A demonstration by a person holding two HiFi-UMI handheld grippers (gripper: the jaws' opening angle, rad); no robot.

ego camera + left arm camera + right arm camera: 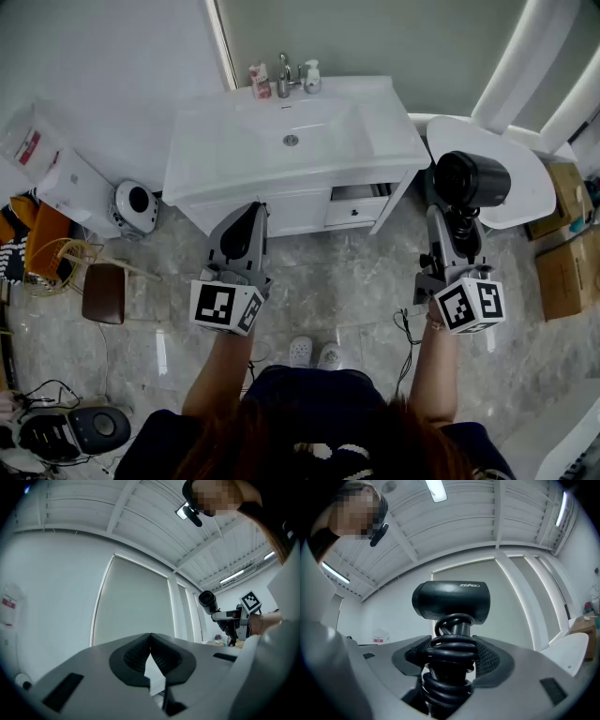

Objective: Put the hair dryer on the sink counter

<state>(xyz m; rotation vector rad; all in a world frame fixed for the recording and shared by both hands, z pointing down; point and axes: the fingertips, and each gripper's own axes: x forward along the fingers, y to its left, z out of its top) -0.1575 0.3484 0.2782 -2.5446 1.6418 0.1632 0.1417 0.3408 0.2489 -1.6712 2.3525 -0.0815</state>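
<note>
Dryer [471,178] sits upright in my right gripper [454,225], head up, well short of the counter [389,127] and off to its right, over the floor. My pads hold the handle through the cord [451,651] coiled round it, so the jaws stand wide and the grip is on springy loops, not hard plastic. To do this well, I judge I should keep the squeeze steady and carry it forward and left to the flat stretch right of the basin [291,127]. I would lower it until the body rests there, then let go, since a top-heavy head could roll or slide toward the bowl. I would also keep clear of the faucet [283,80] and the small bottles at the back.

My right forearm reaches forward with the gripper pointing up and away. My left gripper [251,214] is held level with it, in front of the cabinet, tips together on nothing.
</note>
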